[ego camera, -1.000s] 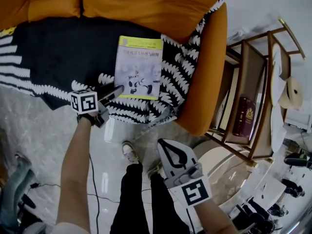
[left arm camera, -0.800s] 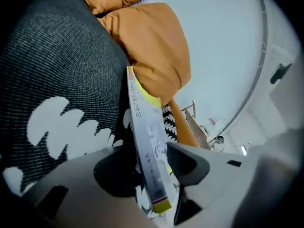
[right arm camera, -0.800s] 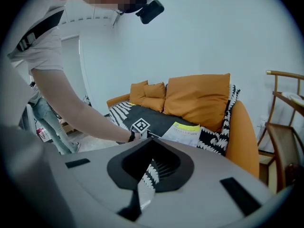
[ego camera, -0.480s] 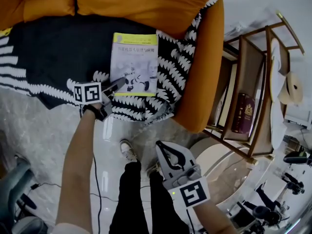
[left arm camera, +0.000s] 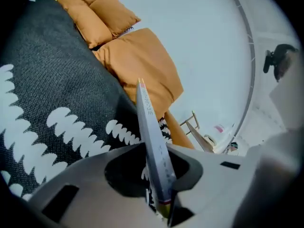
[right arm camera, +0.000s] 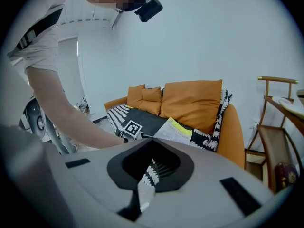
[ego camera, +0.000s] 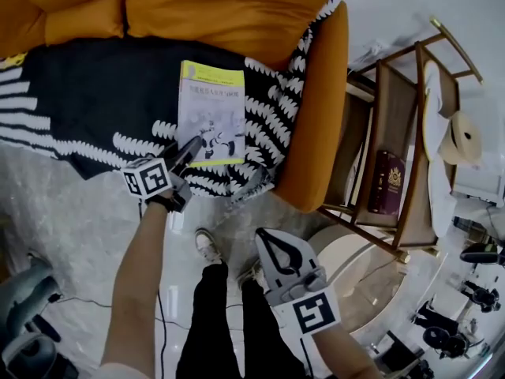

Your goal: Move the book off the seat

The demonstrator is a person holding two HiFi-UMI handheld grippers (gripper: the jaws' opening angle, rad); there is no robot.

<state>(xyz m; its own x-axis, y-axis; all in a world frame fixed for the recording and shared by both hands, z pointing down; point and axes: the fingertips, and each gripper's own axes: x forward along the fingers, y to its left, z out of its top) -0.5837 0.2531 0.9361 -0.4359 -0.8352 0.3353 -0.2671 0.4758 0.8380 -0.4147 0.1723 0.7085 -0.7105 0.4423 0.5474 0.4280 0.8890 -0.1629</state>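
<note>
Book is lying on the black and white blanket that is covering the seat of the orange sofa, close to the sofa's right arm.

At the far left, the blanket is hanging down over the near edge of the seat toward the floor. The orange cushions are sitting at the far side.

Next, the left claw is reaching in from the near side. Its jaws have just been closing, and now they are pinching the near left corner of the book. The thin edge of the book is sitting tight between them. Most of the book is resting on the blanket.

Further right and nearer, the right claw is hanging over the floor with its jaws pressed together. It is holding nothing.

At the far right, a wooden rack is standing beside the sofa with a dark red book on it.

I think the lifting is just starting. The left claw is holding only one corner, so the thin book may be bending or slipping as it goes up. Keeping the squeeze firm and lifting slowly should help. Raising the book before pulling it toward the near side should keep it from dragging the blanket along. The right claw could be helping by taking the other near corner.
</note>
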